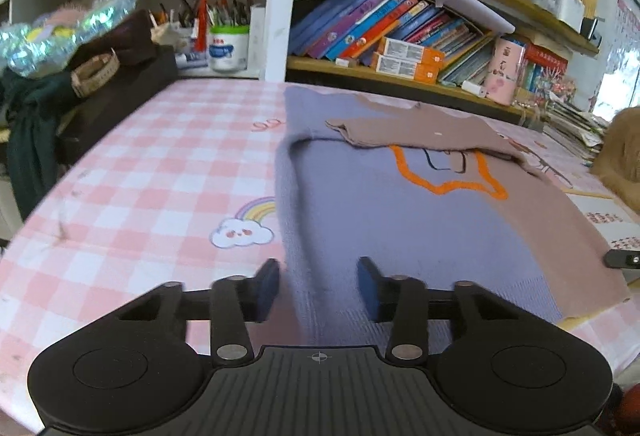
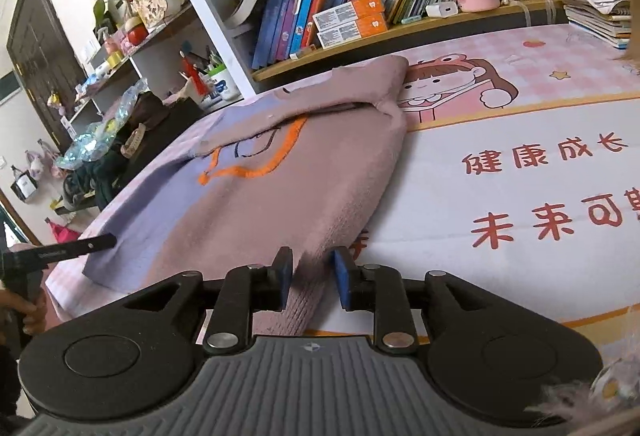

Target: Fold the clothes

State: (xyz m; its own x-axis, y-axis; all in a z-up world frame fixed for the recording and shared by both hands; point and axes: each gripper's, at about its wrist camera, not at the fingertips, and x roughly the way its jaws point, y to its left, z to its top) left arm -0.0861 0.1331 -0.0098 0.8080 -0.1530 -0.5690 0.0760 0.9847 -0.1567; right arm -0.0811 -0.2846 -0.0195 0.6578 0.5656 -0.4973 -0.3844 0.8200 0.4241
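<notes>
Here we see a purple and dusty-pink sweater (image 1: 400, 220) lying flat on the pink checked tablecloth (image 1: 160, 164). Our left gripper (image 1: 318, 286) stands released over its near purple corner, not pinching it. Our right gripper (image 2: 310, 278) is also released, with the pink hem between its pads.

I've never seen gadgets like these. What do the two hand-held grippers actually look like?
Both look alike. The left gripper and right gripper each have a ribbed grey body with a small crosshair mark, two round black discs at the sides, black linkage bars with silver rivets, and two blue finger pads. No cables show.
</notes>
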